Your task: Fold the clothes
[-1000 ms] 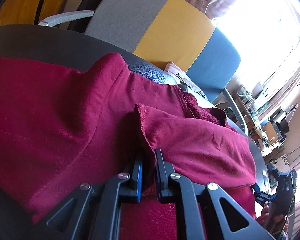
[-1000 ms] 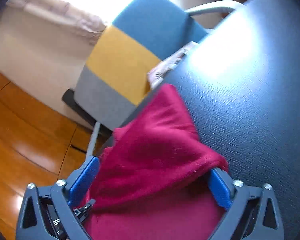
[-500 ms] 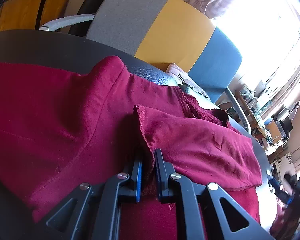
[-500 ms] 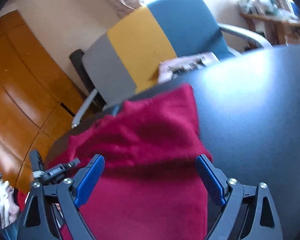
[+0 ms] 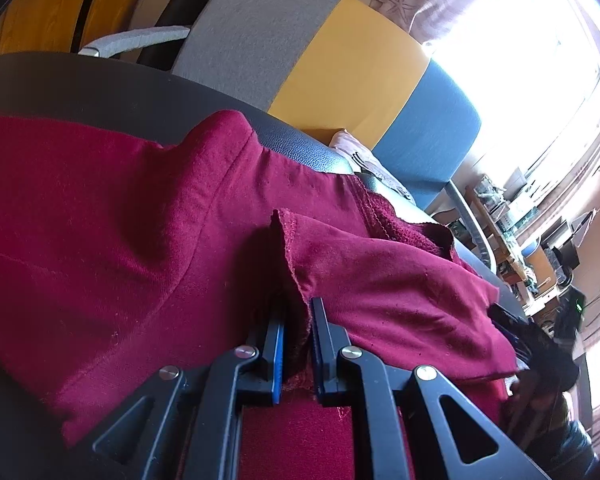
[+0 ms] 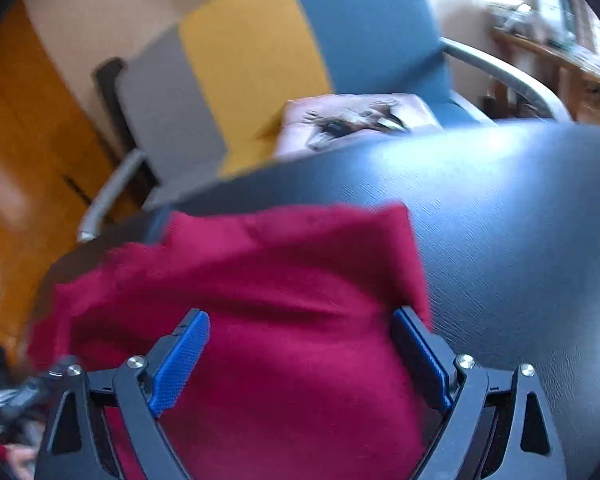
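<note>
Left tool (image 5: 298, 344) clenched on raised hem of maroon garment (image 5: 120, 240) spread on dark table (image 5: 80, 84), right tool (image 6: 296, 360) spread wide over garment's right corner, pads not pressing; advisable: keep hem pinched, lay fold flat, smooth afterwards.

The garment (image 5: 148, 220) lies on the table (image 6: 520, 208). Behind the table stands a chair (image 6: 260, 60), with a cloth (image 6: 352, 120) on its seat.

- A grey, yellow and blue chair (image 5: 340, 76) stands beyond the dark bench (image 6: 520, 216).
- Orange wooden panels (image 6: 16, 128) at left.
- Bright window (image 5: 540, 40) far right, cluttered shelves (image 5: 512, 216) below.
</note>
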A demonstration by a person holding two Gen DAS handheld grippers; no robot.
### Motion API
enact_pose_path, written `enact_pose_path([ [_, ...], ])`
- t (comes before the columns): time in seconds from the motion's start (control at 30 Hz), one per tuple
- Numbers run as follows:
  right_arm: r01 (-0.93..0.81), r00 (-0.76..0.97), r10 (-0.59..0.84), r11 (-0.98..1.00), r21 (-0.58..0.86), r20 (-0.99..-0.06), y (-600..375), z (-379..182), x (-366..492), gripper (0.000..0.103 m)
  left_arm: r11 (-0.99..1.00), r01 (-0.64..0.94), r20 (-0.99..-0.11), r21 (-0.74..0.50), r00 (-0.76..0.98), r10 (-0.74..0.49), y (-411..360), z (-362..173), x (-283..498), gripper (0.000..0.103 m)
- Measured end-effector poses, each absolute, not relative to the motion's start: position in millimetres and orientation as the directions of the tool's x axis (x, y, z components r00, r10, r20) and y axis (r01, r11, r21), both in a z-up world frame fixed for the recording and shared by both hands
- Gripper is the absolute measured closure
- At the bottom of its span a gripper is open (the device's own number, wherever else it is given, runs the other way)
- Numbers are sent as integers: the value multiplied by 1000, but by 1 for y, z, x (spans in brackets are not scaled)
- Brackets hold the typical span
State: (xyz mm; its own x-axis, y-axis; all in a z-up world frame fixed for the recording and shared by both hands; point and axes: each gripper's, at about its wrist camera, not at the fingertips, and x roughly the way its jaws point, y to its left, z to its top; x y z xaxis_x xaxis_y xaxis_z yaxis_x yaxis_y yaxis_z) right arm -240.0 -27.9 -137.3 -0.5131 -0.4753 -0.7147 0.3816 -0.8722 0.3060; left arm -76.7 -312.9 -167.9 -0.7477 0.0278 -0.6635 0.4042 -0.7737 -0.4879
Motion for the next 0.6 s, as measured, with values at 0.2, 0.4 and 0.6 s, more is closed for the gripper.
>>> enact_pose_path([
  [0.2, 421, -550, -363, -898, 126, -752, -48, -144, -223, 3, -775, 405, -663, -485, -748, 24, -313, -167, -76, 91],
  [0.4, 432, -563, -308, -901, 45, -767, -60, -145, -225, 0, -755, 466, -671, -462, -740, -46, -315, -143, -63, 82],
  [0.6, 432, -565, -307, -901, 43, -766, -60, -144, -223, 0, -850, 391, -637, -351, -766, -89, -293, -101, -72, 81],
])
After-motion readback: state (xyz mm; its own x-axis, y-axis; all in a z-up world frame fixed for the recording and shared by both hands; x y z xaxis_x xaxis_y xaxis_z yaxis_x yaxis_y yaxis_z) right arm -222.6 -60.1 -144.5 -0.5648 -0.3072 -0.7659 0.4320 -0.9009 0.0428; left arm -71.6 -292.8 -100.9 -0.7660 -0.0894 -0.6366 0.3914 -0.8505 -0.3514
